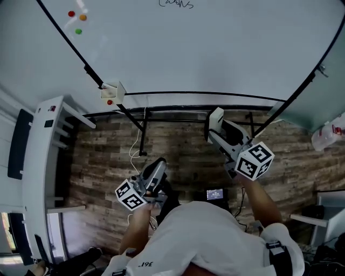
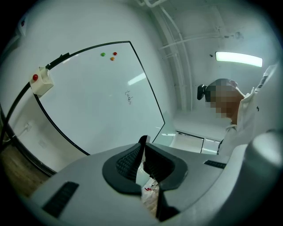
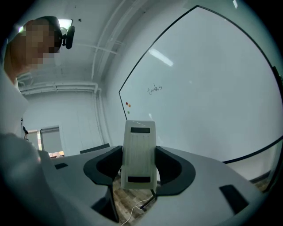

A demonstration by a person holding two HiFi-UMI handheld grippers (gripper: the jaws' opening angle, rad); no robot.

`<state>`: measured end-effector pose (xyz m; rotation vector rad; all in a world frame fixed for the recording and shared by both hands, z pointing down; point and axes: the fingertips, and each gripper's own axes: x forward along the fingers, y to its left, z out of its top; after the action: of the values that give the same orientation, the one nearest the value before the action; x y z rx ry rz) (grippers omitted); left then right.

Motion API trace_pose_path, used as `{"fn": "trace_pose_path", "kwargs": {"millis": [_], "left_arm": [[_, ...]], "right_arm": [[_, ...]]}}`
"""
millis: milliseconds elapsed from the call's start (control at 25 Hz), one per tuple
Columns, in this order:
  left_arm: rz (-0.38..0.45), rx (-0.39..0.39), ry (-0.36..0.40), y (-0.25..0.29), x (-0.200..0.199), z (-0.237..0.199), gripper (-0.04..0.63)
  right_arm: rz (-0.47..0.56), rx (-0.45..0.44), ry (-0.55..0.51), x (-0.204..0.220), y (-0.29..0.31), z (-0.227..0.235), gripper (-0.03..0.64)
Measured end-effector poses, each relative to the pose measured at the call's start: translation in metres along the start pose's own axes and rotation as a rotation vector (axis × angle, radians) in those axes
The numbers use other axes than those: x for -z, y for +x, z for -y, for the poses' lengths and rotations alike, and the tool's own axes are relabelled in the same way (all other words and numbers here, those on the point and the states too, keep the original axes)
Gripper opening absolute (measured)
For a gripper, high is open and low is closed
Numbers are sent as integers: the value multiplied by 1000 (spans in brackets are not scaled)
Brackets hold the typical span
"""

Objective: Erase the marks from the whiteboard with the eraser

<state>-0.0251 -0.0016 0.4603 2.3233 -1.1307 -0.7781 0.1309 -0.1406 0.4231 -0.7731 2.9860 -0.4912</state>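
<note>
The whiteboard (image 1: 194,48) stands in front of me with one small black scribble (image 1: 175,3) near its top edge. The same scribble (image 3: 154,88) shows far off on the whiteboard (image 3: 212,97) in the right gripper view, and again as the scribble (image 2: 128,97) in the left gripper view. My right gripper (image 1: 220,132) is shut on a white eraser (image 1: 215,119), held below the board and apart from it. The eraser (image 3: 139,152) stands upright between the pads. My left gripper (image 1: 159,166) hangs lower at the left, shut with nothing in it.
Red, orange and green magnets (image 1: 78,21) sit at the board's upper left. A small white box with a red dot (image 1: 112,92) hangs on the board's frame. A white shelf unit (image 1: 46,156) stands at the left; a cable (image 1: 135,148) lies on the wood floor.
</note>
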Motion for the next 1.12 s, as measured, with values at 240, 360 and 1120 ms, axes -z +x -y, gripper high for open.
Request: {"fn": "trace_pose_path", "kwargs": {"millis": [240, 360, 1120], "left_arm": [[-18, 33, 8, 5, -38, -39, 17], [-30, 51, 12, 5, -63, -62, 17], [-100, 40, 183, 26, -174, -166, 15]], "right_arm": [[28, 75, -59, -20, 50, 6, 253], [28, 121, -100, -28, 80, 4, 253], [104, 402, -338, -135, 240, 15, 253]]}}
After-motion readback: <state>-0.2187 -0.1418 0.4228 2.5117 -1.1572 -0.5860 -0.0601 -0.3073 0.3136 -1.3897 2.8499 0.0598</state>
